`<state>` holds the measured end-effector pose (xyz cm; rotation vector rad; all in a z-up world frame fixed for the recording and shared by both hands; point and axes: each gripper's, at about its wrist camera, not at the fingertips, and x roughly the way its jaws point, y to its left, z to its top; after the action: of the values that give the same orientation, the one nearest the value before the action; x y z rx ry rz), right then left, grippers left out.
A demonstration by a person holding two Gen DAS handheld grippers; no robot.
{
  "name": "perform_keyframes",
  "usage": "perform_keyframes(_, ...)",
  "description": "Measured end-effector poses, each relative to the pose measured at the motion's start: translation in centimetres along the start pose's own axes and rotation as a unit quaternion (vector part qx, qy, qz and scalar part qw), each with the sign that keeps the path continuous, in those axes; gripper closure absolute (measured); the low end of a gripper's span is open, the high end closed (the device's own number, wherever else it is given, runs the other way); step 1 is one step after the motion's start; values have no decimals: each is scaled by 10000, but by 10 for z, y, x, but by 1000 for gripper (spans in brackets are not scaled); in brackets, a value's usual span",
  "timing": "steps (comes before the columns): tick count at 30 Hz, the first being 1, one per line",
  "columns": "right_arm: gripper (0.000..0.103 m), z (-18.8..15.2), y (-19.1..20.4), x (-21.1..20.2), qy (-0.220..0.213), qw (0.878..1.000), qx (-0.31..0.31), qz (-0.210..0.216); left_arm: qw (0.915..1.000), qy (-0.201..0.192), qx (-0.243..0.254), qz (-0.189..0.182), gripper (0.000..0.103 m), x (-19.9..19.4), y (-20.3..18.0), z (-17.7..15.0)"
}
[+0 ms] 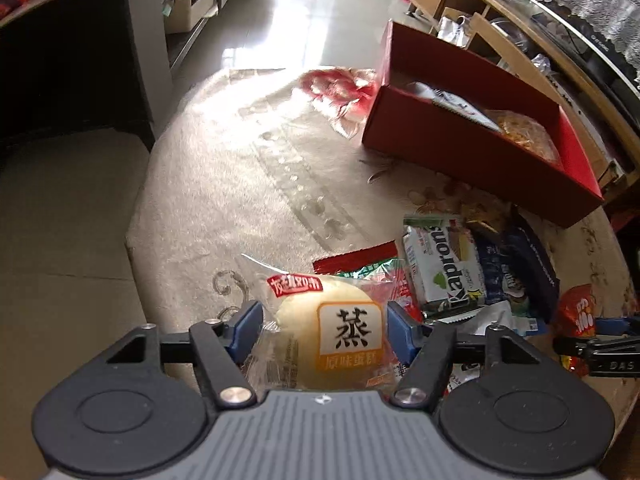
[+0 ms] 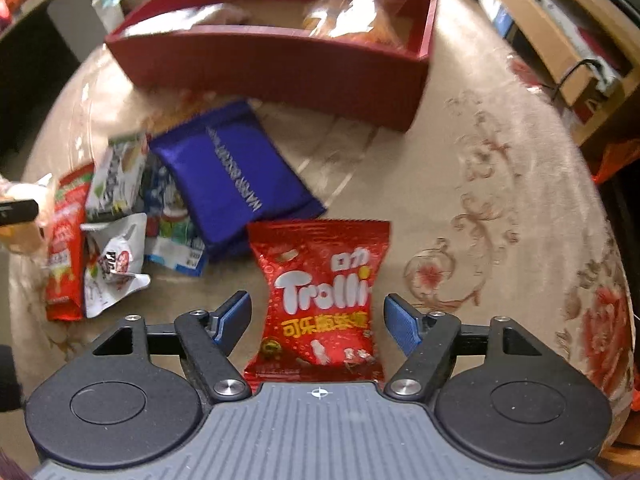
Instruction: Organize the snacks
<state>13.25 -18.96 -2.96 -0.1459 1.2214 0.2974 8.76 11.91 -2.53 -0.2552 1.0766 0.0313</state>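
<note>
My left gripper (image 1: 325,330) is shut on a clear-wrapped steamed cake packet (image 1: 332,336), its blue pads pressing both sides. A pile of snack packets (image 1: 444,268) lies to its right on the round table. A red box (image 1: 472,148) at the far right holds a few snacks. My right gripper (image 2: 318,316) is open, its fingers standing apart on either side of a red Trolli gummy bag (image 2: 320,300) lying on the table. Beyond it lie a blue packet (image 2: 236,176), a heap of small packets (image 2: 116,220) and the red box (image 2: 276,60).
The round table has a beige floral cloth (image 1: 248,168). A dark cabinet (image 1: 72,60) stands at the left and wooden shelving (image 1: 532,44) at the right. The right gripper's finger (image 1: 600,344) shows at the left wrist view's right edge.
</note>
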Motion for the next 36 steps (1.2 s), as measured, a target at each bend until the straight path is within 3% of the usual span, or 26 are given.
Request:
perform_keyframes(3, 18, 2, 6, 10, 73, 9999, -72, -103, 9998, 56, -160, -37, 29, 5, 5, 2)
perform_keyframes(7, 21, -3, 11, 11, 5, 9996, -188, -211, 9986, 262, -456, -65, 11, 21, 13, 2)
perform_keyframes(10, 40, -8, 10, 5, -80, 9995, -152, -275, 9985, 263, -487, 17, 9, 29, 11, 3)
perform_keyframes(12, 42, -13, 9, 2, -123, 9994, -109, -292, 9990, 232, -357, 154, 12, 28, 5, 2)
perform_keyframes(15, 44, -19, 11, 1, -126, 9993, -187, -305, 9992, 209, -338, 105, 38, 22, 4, 3)
perform_keyframes(19, 45, -21, 17, -3, -141, 9991, -264, -296, 9989, 193, -290, 311, 42, 13, 7, -4)
perform_keyframes(30, 46, -33, 27, -27, -408, 9989, -159, -193, 9994, 46, -344, 32, 49, -9, 0, -18)
perform_keyframes(36, 46, -35, 24, -40, -610, 9981, 89, -91, 9996, -21, -214, -157, 58, -20, -7, -24)
